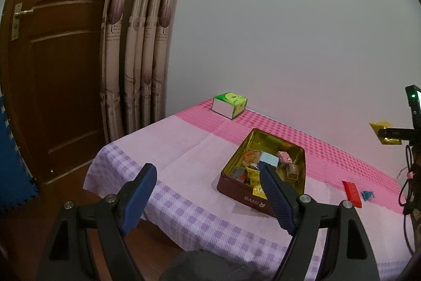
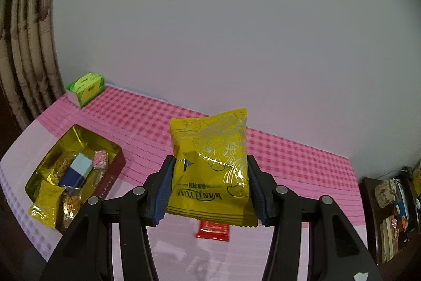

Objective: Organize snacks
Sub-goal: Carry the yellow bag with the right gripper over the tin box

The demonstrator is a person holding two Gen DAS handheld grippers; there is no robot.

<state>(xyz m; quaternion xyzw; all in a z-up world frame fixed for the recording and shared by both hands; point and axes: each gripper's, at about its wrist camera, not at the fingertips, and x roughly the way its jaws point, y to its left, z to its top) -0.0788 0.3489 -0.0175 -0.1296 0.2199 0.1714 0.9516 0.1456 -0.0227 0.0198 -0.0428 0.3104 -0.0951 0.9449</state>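
My right gripper [image 2: 210, 167] is shut on a yellow foil snack packet [image 2: 208, 138], held upright above the table. The same packet [image 1: 382, 131] shows at the far right of the left wrist view. An open tin [image 2: 111, 173], gold inside and maroon outside, lies to the left with several wrapped snacks in it. My left gripper [image 1: 208, 198] hangs open and empty over the table's near edge, its right finger in front of the tin [image 1: 244, 198]. A red packet [image 1: 351, 192] and a small blue one [image 1: 367, 194] lie on the cloth right of the tin.
A pink and lilac checked cloth [image 1: 184, 144] covers the table. A green tissue box [image 1: 230, 102] stands at the far corner by the wall. Curtains [image 1: 136, 57] and a brown door [image 1: 52, 70] stand to the left. A dark shelf [image 2: 392, 207] of oddments sits to the right.
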